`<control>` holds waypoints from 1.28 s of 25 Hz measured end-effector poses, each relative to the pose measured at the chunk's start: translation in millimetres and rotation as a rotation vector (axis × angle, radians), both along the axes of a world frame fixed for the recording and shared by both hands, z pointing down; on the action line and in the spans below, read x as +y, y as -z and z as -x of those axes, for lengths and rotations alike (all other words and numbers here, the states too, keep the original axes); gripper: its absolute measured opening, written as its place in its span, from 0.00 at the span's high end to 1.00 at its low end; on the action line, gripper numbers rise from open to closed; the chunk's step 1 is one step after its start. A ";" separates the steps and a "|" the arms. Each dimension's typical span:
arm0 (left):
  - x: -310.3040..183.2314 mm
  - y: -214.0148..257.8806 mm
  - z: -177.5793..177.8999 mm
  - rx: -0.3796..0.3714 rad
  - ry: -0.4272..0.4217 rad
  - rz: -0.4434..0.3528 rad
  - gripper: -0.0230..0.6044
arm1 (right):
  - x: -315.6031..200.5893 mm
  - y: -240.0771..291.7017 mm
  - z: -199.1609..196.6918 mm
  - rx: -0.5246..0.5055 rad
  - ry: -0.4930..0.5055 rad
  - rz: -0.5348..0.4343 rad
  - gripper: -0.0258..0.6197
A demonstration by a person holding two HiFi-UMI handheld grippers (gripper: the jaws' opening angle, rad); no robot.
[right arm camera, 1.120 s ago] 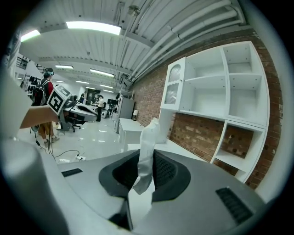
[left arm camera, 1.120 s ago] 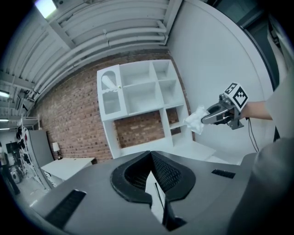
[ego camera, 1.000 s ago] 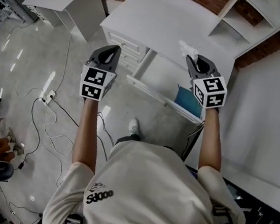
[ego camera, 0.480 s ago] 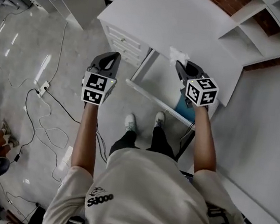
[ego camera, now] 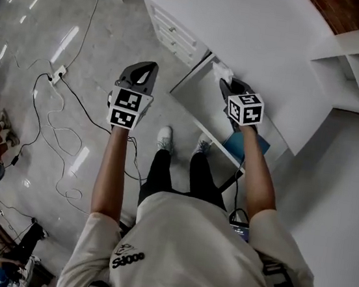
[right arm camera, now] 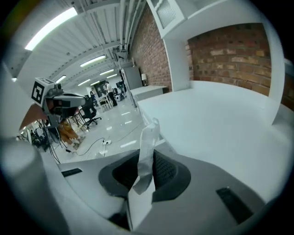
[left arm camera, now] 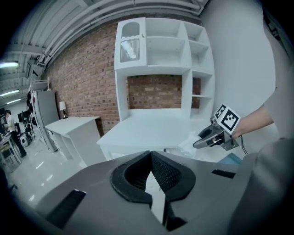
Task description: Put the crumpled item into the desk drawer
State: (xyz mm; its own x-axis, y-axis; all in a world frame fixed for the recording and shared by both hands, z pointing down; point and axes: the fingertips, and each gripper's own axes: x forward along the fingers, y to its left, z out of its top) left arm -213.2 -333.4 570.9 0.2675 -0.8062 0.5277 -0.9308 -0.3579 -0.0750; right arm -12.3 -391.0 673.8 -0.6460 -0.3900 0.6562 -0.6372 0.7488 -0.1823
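The crumpled item (ego camera: 220, 69) is a white wad of paper, and my right gripper (ego camera: 226, 84) is shut on it. In the right gripper view the crumpled paper (right arm camera: 147, 147) stands up between the pads, over the white desk top (right arm camera: 220, 119). The gripper holds it at the desk's front edge, above the open white drawer (ego camera: 190, 113). My left gripper (ego camera: 143, 69) hangs over the floor to the left of the drawer, shut and empty. The left gripper view shows its closed jaws (left arm camera: 150, 158) and, beyond them, the right gripper (left arm camera: 216, 136) with the white wad (left arm camera: 188, 143).
A blue flat thing (ego camera: 248, 142) lies at the drawer's right end. The white desk top (ego camera: 260, 32) has side drawers (ego camera: 174, 34) at its left and a shelf unit (ego camera: 356, 71) at its right. The person's feet (ego camera: 164, 139) stand before the drawer. Cables and a power strip (ego camera: 56, 75) lie on the floor.
The person has stepped up to the desk. The right gripper, still shut on the crumpled item, has come over the open drawer. The left gripper has stayed shut beside it.
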 end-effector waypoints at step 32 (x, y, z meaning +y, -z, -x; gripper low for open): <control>12.6 -87.9 13.9 0.025 0.007 0.131 0.93 | -20.1 -170.7 -8.3 0.204 -0.013 0.220 0.67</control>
State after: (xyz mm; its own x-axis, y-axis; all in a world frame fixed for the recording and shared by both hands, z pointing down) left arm -227.1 -320.8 658.9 0.2767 -0.7328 0.6217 -0.9343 -0.3565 -0.0044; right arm -4.0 -411.1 844.5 -0.4879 -0.2310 0.8418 -0.6865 0.6971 -0.2067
